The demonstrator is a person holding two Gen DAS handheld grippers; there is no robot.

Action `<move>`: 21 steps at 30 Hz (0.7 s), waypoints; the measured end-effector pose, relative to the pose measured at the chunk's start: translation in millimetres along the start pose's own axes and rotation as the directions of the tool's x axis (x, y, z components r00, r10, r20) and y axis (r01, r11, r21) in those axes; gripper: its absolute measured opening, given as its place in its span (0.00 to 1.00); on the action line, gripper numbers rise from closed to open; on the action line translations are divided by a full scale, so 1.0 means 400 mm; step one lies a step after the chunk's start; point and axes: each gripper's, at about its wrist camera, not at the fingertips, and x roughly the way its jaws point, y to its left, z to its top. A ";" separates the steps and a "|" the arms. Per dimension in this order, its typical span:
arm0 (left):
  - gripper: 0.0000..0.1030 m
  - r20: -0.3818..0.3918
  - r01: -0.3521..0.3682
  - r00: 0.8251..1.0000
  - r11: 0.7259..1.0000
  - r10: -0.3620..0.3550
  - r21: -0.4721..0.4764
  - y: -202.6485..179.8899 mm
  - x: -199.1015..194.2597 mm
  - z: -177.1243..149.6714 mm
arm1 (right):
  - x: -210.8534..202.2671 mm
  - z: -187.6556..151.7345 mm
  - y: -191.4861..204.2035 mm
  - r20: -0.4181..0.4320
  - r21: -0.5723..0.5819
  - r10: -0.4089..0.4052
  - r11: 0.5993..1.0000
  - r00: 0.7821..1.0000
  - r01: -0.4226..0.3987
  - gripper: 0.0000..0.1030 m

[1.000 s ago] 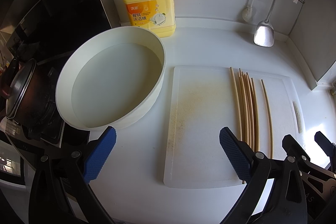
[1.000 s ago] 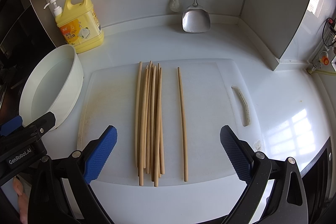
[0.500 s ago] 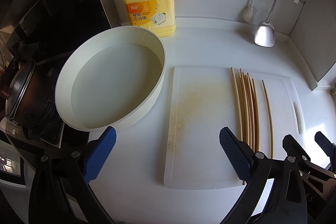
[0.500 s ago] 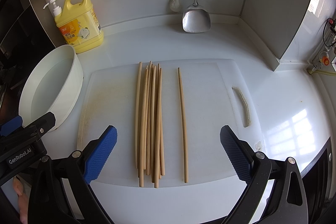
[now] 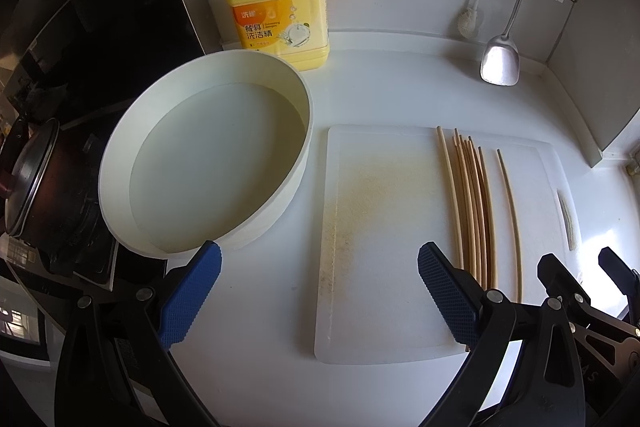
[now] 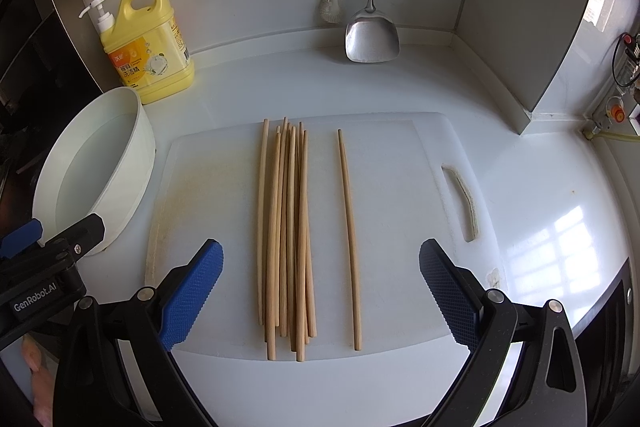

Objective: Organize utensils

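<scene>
- White worktop (image 6: 532, 187) in a kitchen corner, a pale cutting board (image 6: 400, 167) lying flat at its centre.
- Bundle of chopsticks (image 6: 288, 227) on the board: slim, light wood, roughly parallel, overlapping, tips staggered at both ends.
- One single chopstick (image 6: 349, 235) lies apart, just right of the bundle.
- Left of the board, a white basin (image 5: 208, 163); far behind it a yellow detergent jug (image 5: 280, 7).
- Right hand-held gripper (image 6: 320, 295) hovers over the near ends, jaws spread wide, holding nothing.
- Left hand-held gripper (image 5: 320, 295) gapes wide too, between basin and board.
</scene>
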 end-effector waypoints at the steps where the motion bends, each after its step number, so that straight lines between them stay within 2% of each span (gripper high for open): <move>1: 0.94 -0.001 0.007 1.000 1.000 -0.007 0.009 -0.001 0.004 0.000 | 0.002 -0.002 -0.003 0.001 0.008 -0.002 1.000 1.000 0.002 0.91; 5: 0.94 0.004 0.018 1.000 0.998 -0.018 0.063 -0.011 0.023 0.000 | 0.014 -0.019 -0.016 0.000 0.040 0.001 0.999 1.000 -0.001 0.91; 10: 0.94 0.028 0.060 0.998 0.988 -0.064 0.145 -0.033 0.046 -0.009 | 0.025 -0.040 -0.038 0.032 0.061 -0.027 0.998 0.999 0.025 0.91; 15: 0.94 0.056 0.094 0.993 0.979 -0.105 0.183 -0.059 0.081 -0.025 | 0.057 -0.053 -0.086 0.053 0.102 -0.047 0.994 0.998 0.041 0.91; 19: 0.94 0.056 0.103 0.992 0.979 -0.114 0.176 -0.084 0.112 -0.027 | 0.094 -0.055 -0.087 0.054 0.007 -0.054 0.999 0.997 0.054 0.91; 21: 0.94 0.045 0.115 0.991 0.983 -0.123 0.143 -0.091 0.130 -0.027 | 0.114 -0.051 -0.083 0.058 -0.050 -0.056 0.997 0.997 0.058 0.91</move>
